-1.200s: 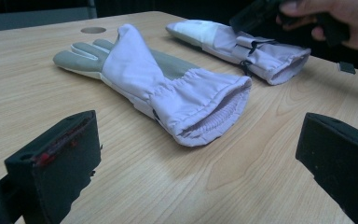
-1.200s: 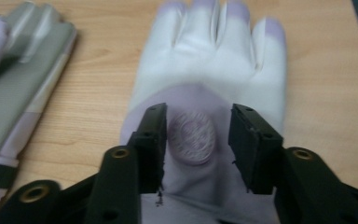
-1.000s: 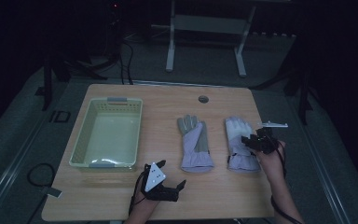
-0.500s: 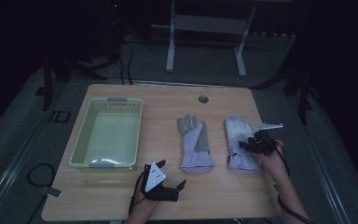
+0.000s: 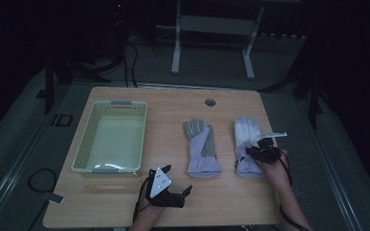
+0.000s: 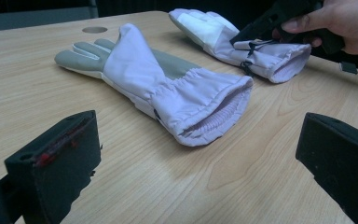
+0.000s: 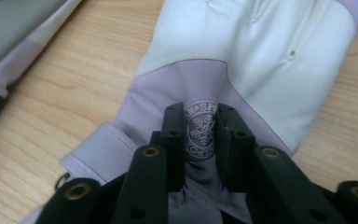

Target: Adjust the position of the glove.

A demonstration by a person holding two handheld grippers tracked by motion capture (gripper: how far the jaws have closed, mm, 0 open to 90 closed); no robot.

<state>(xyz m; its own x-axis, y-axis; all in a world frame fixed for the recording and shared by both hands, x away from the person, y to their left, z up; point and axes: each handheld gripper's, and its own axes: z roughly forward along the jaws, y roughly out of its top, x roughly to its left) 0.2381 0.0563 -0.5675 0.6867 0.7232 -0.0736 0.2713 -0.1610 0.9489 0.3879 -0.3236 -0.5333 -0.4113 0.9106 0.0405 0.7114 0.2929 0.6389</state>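
Table of light wood carries a pale basket at its left and two lilac gloves. Right glove lies near the right edge; right gripper has just been closing and pinches a fold of its cuff. Left gripper rests near the front edge, jaws wide apart.

Wooden table: 2 gloves, pale green basket left.

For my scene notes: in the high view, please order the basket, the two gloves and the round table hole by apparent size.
1. Basket, clearly largest.
2. Left glove and right glove: alike, not ranked; the right one is partly covered.
3. Table hole, smallest.
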